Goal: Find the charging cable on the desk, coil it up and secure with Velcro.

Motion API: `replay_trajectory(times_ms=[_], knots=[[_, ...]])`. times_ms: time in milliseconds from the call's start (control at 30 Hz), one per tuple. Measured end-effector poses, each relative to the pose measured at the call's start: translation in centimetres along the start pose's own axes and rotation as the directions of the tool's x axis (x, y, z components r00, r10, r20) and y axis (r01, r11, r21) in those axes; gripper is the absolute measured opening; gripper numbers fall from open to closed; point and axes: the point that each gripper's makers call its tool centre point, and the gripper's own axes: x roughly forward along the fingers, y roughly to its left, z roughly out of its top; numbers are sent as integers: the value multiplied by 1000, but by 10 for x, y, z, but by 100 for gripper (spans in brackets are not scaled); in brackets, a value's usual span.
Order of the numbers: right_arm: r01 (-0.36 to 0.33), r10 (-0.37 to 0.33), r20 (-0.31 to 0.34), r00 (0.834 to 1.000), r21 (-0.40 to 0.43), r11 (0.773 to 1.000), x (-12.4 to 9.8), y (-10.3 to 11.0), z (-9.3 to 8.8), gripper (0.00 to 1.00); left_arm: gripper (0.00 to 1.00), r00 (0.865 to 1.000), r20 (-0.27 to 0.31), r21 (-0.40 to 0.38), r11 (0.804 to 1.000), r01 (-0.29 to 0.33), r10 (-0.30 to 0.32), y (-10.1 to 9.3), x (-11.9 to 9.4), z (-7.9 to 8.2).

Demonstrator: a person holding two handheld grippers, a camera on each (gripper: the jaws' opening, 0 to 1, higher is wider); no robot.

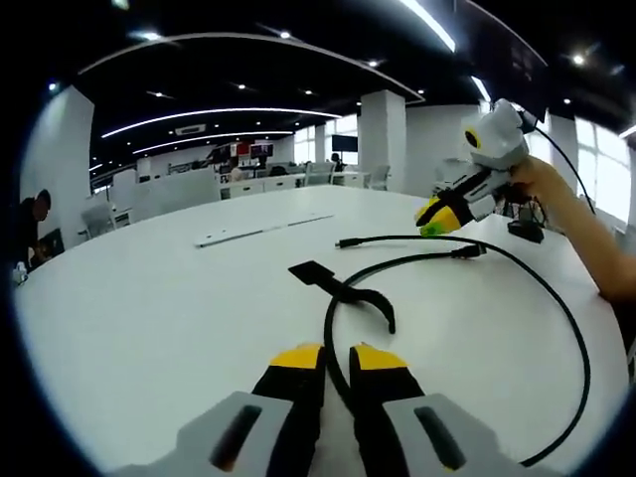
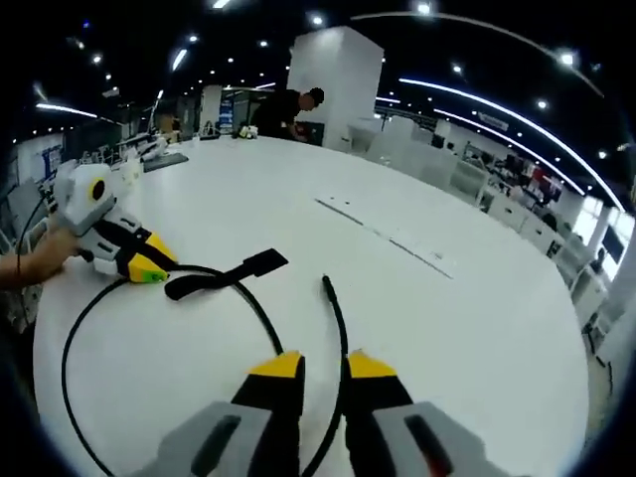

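left gripper (image 1: 336, 360) pinching charging cable (image 1: 556, 308) | right gripper (image 2: 324, 366) pinching cable too | risk: Velcro strap (image 1: 343, 289) ahead of jaws snags, loop springs open

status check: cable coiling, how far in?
Early. Done: the cable is found, lying in one loose open loop on the desk. In hand: each tongs closes on a stretch of cable, left tongs and right tongs. Left: coils not formed; the Velcro strap lies open, still flat on the desk, unfastened.

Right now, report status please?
Left gripper shut on cable; right gripper shut on it too. Cable uncoiled. Velcro strap loose on table.
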Motion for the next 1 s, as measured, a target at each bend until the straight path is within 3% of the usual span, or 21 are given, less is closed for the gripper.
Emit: replay_trajectory(times_ms=[67,267,367,700,1000], knots=[[40,-40,23,999,10,999,3,-6,2,16,11,1000,1,0,1000,-2,2,0,1,0],[53,-53,17,998,-7,999,28,0,-2,16,11,1000,3,5,1000,-3,3,0,1,0],[7,-5,17,1000,-66,998,37,10,1,19,11,1000,4,2,1000,-4,4,-1,1,0],[-32,30,-19,999,-98,995,76,22,15,19,11,1000,8,14,1000,-8,8,-1,0,1],[-59,59,-7,998,-68,996,83,24,18,19,11,1000,7,25,1000,-12,12,-2,-1,1]])
